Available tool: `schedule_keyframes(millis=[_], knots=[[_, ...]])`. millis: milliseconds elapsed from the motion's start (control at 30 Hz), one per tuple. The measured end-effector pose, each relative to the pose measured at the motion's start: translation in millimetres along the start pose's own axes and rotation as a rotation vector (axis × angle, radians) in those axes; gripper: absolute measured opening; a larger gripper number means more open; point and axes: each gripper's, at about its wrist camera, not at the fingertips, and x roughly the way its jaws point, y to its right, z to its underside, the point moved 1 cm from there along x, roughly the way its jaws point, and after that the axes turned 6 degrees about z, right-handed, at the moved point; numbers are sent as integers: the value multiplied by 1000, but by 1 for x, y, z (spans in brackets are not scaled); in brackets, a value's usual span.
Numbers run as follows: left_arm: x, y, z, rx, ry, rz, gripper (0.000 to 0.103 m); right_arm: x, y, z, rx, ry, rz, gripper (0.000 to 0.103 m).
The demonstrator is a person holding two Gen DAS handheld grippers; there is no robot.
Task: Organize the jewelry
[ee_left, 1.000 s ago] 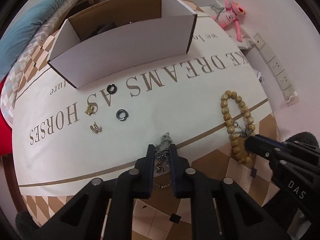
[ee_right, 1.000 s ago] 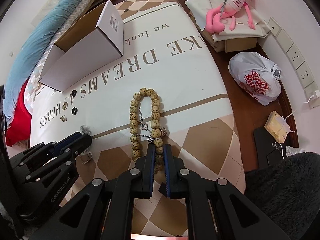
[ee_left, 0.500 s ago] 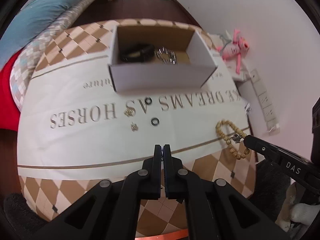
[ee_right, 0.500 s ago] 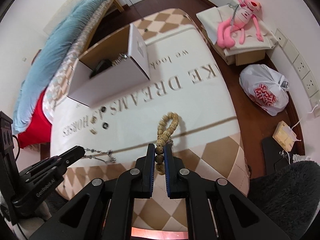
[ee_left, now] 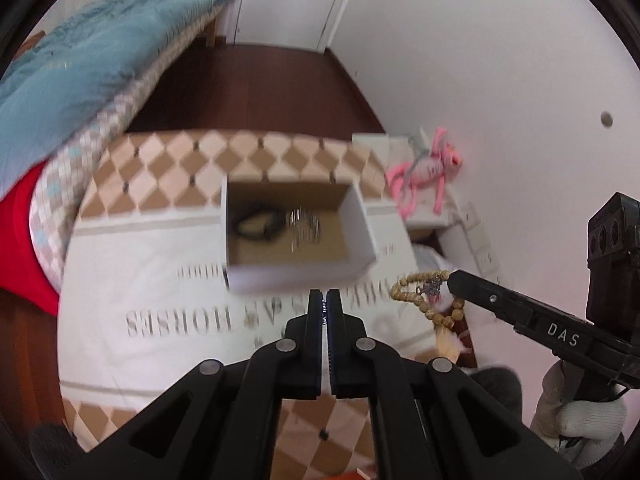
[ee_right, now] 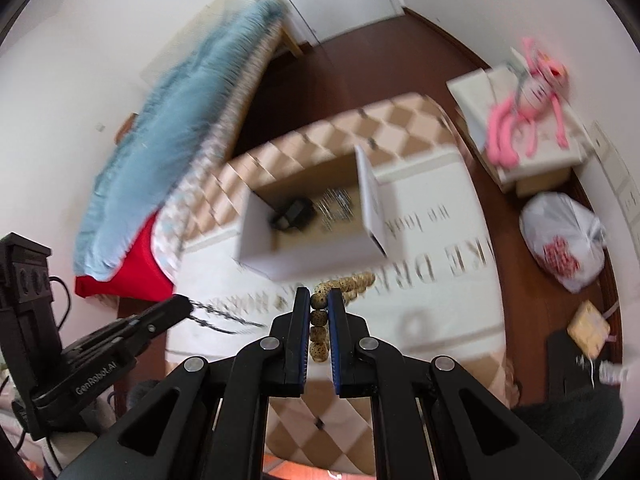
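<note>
A home bedroom.
A bed with a blue quilt (ee_left: 92,52), a dark wooden floor (ee_left: 256,84), a pink plush toy (ee_right: 528,92).

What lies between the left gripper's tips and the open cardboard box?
In the left wrist view, only bare tablecloth with blurred lettering separates the left gripper from the cardboard box; no jewelry shows there.

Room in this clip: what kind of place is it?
Most likely a bedroom at home. A bed with a blue blanket stands beside the cloth-covered table, a pink plush toy lies on a side box, and the floor is dark wood.
</note>
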Motion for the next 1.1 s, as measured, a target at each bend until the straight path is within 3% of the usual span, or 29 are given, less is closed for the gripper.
schedule_keyframes(millis=[167, 300, 500, 567, 733, 967, 1100], knots=[[10, -9, -47, 15, 26, -16, 0, 4, -25, -49, -71, 50, 9, 9], [40, -29, -71, -8, -17, -40, 0, 36, -37, -81, -111, 25, 35, 9], [66, -48, -78, -28, -61, -73, 0, 89, -42, -111, -145, -27, 103, 9], [60, -52, -70, -35, -55, -121, 3, 88, -40, -113, -138, -20, 91, 9], [45, -59, -36, -81, -47, -178, 5, 60, -35, -95, -117, 23, 37, 9], [48, -75, 33, -169, -78, -305, 6, 16, -16, -30, -78, 71, 11, 9], [76, -91, 76, -205, -166, -367, 17, 25, 5, 19, -47, 34, 59, 9]])
